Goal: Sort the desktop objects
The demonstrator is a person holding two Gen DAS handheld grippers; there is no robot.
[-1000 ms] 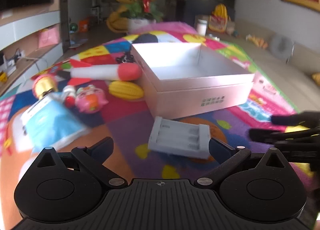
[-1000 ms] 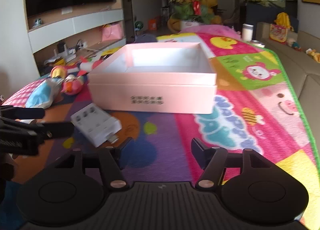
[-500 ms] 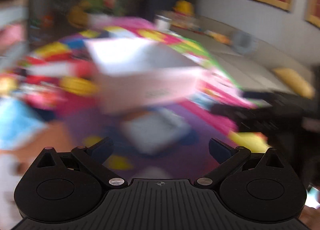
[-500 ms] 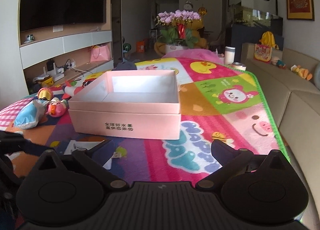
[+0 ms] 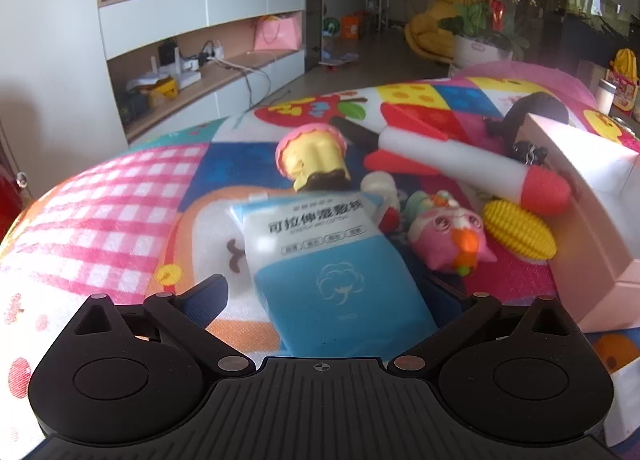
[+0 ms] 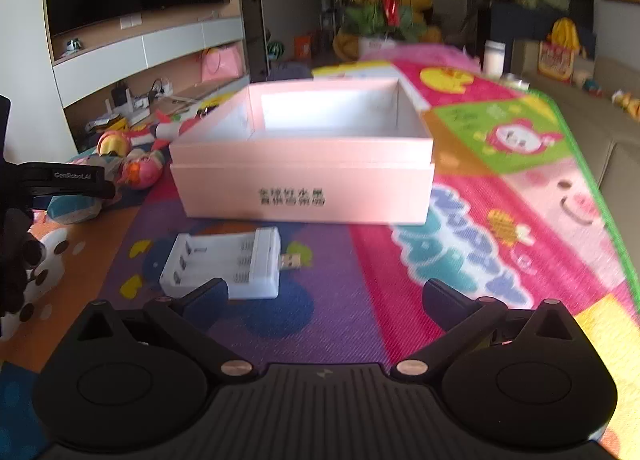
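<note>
A: What is in front of the left gripper (image 5: 332, 292)?

B: A blue and white pack of cotton pads (image 5: 320, 256) lying flat on the colourful play mat (image 5: 120, 196) that covers the tabletop. The jaws are spread wide, one on each side of the near end of the pack, and the fingers do not press on it.

A: What lies around the pack?

B: Beyond its far end, a cupcake toy (image 5: 310, 158) on its side. To the right, a pink owl toy (image 5: 448, 238), then a yellow toy corn cob (image 5: 518, 232) just beside the wall of the pink box (image 5: 592, 220). A white toy rocket (image 5: 472, 164) with a red nose lies slanted behind them, its tip close to the box.

A: And the right gripper (image 6: 326, 294)?

B: Its jaws stand fully apart with nothing between them. A white battery charger (image 6: 224, 262) with a USB plug lies on the mat by the left finger; I cannot tell whether it touches. The box, open and empty inside, sits just behind the charger.
</note>
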